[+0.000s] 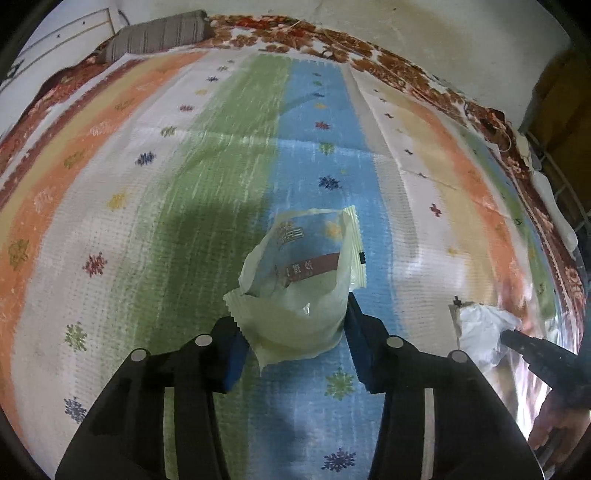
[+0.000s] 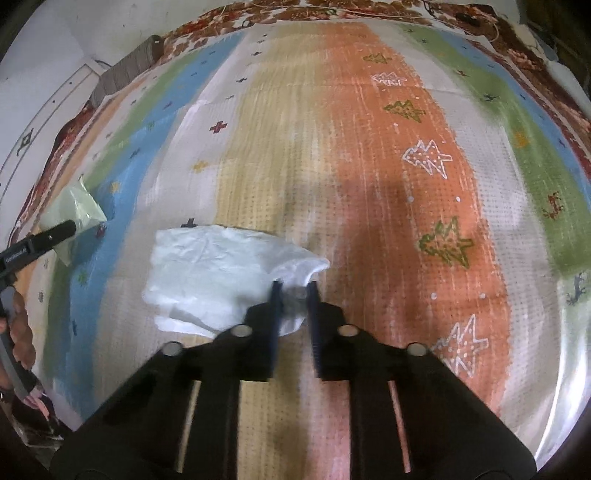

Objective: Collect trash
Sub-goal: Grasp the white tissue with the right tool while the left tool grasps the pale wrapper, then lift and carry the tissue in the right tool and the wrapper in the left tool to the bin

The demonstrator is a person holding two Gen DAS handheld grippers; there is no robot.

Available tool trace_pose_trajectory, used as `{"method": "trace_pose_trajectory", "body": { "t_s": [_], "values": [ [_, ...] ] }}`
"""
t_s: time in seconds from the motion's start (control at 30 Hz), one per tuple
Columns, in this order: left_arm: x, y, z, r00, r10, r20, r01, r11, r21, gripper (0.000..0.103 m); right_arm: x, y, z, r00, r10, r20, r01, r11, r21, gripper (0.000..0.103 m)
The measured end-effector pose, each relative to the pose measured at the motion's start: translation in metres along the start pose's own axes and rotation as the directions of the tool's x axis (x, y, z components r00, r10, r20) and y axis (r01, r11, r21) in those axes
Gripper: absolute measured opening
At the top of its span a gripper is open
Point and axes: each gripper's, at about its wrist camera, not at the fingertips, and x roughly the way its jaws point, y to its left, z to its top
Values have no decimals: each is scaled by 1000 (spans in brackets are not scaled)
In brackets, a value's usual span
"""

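Note:
A pale green snack wrapper (image 1: 303,266) with a brown label lies on the blue stripe of the mat. My left gripper (image 1: 295,325) is shut on its near end, a blue pad pressing each side. The wrapper (image 2: 75,206) also shows at the far left of the right wrist view, with a left finger (image 2: 55,234) against it. A crumpled white tissue (image 2: 214,266) lies on the yellow stripe. My right gripper (image 2: 293,291) is shut on its right-hand corner, and a bunched bit shows between the narrow jaws. From the left wrist view the tissue (image 1: 476,325) sits at the right edge.
A striped mat (image 1: 221,166) with small snowflake marks covers a bed with a floral brown border (image 1: 388,55). A grey striped pillow (image 1: 159,33) lies at the far left corner by the wall. A person's hand (image 1: 557,424) holds the right gripper's handle.

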Motion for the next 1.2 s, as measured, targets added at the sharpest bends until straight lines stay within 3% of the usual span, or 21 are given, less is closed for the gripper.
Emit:
{"method": "trace_pose_trajectory", "body": {
  "t_s": [0.47, 0.9, 1.0, 1.2],
  "values": [
    [-52, -10, -9, 998, -45, 36, 48, 997, -63, 45, -58, 12, -20, 998, 21, 57, -20, 1000, -19, 5],
    [-119, -64, -43, 989, -132, 68, 130, 991, 34, 45, -135, 56, -46, 988, 61, 139, -43, 991, -128, 5],
    [-137, -75, -53, 992, -101, 79, 97, 994, 60, 43, -147, 63, -53, 987, 72, 144, -53, 989, -135, 5],
    [-164, -89, -73, 986, -138, 93, 130, 987, 89, 43, -183, 78, -77, 977, 86, 193, -49, 981, -188, 5]
  ]
}}
